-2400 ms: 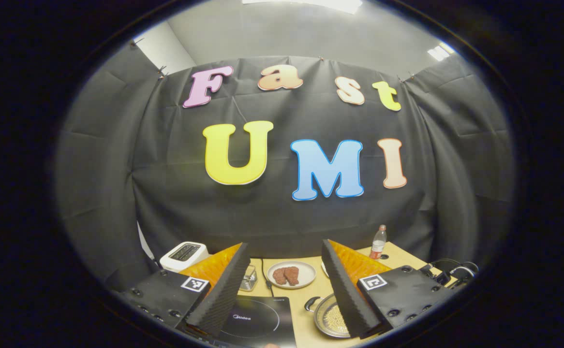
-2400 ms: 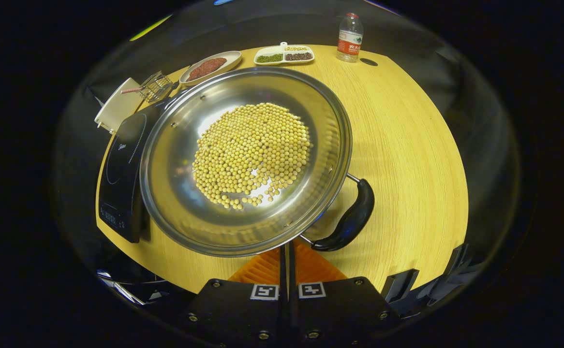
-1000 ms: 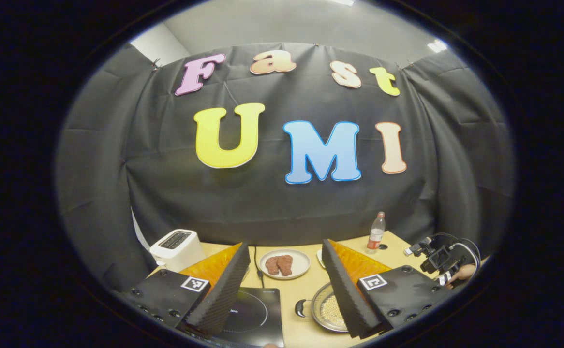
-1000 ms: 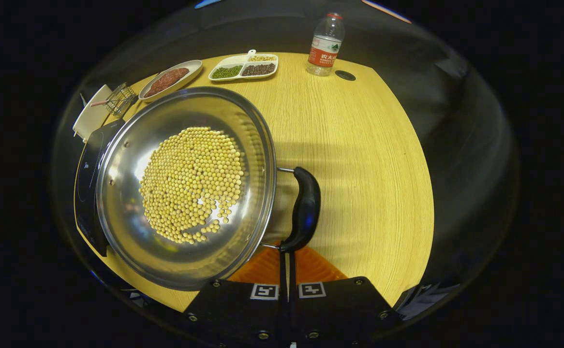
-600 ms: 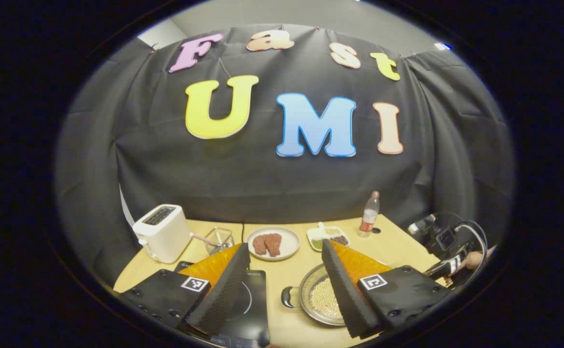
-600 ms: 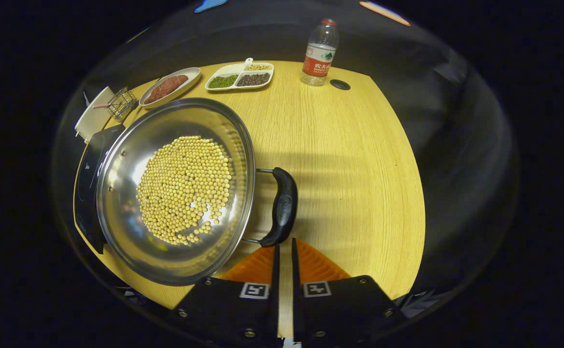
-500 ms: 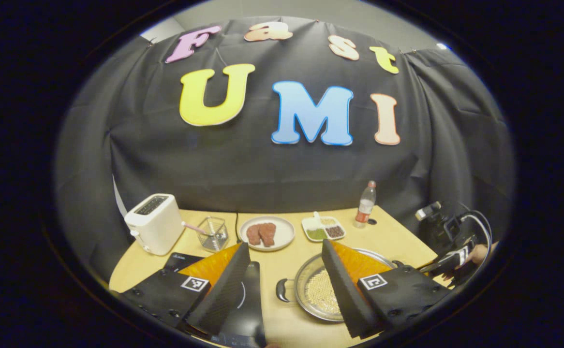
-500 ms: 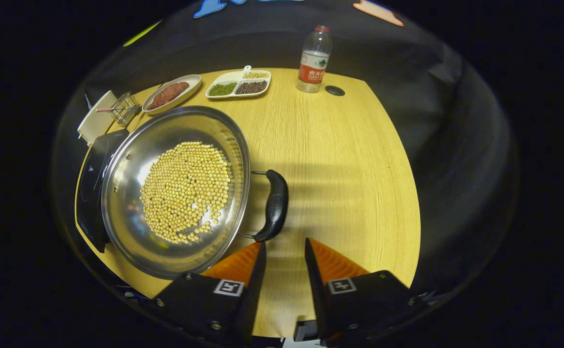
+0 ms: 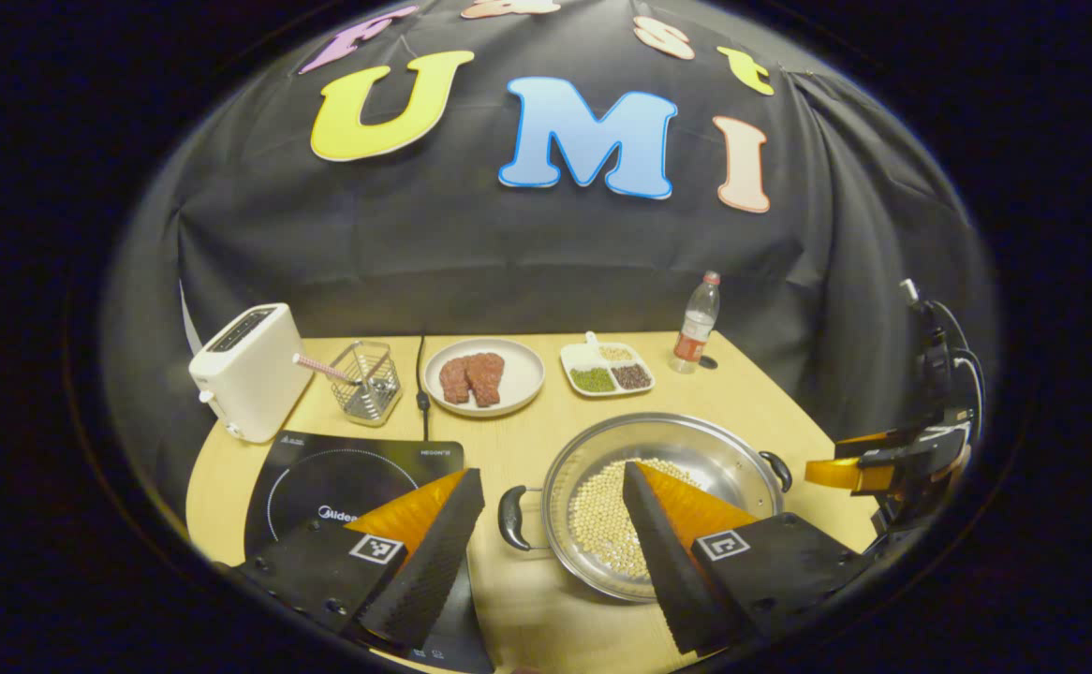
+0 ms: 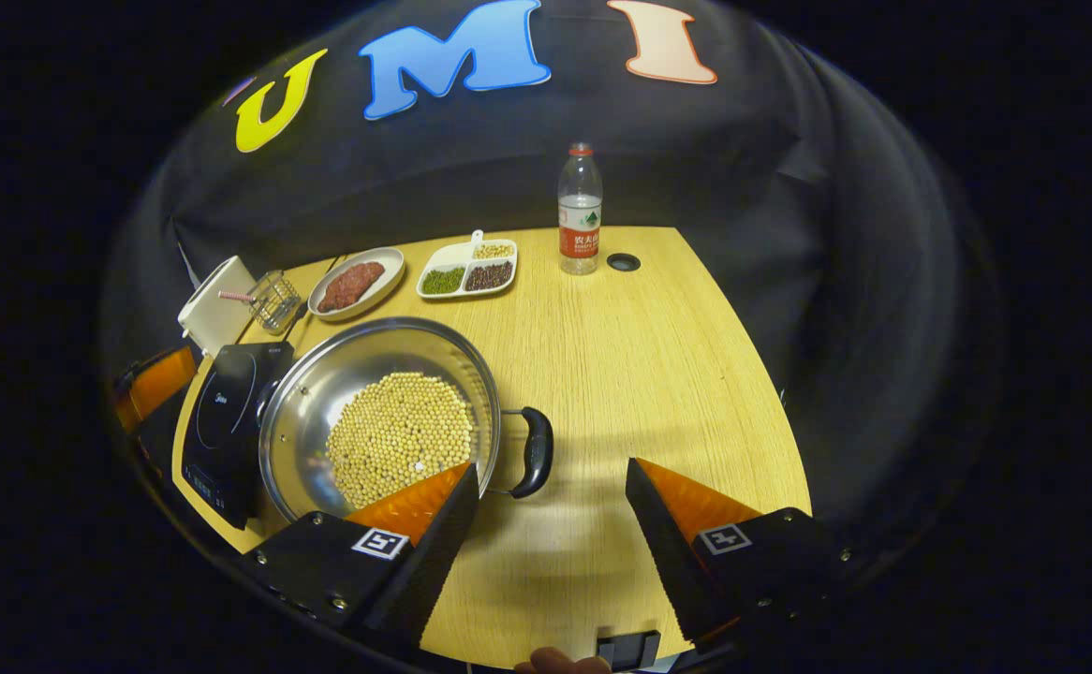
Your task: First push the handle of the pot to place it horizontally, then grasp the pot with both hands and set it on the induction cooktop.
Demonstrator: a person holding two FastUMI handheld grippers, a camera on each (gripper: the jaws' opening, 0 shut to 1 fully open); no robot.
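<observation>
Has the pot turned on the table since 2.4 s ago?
Yes. In the right gripper view the pot has swung round: its black handle, which then pointed toward the near table edge, now points sideways, away from the cooktop.

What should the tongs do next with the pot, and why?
Probably bring each open tongs to its nearest pot handle: the right tongs to the right handle, the left tongs to the left handle. The pot sits beside the cooktop, both handles free.
</observation>
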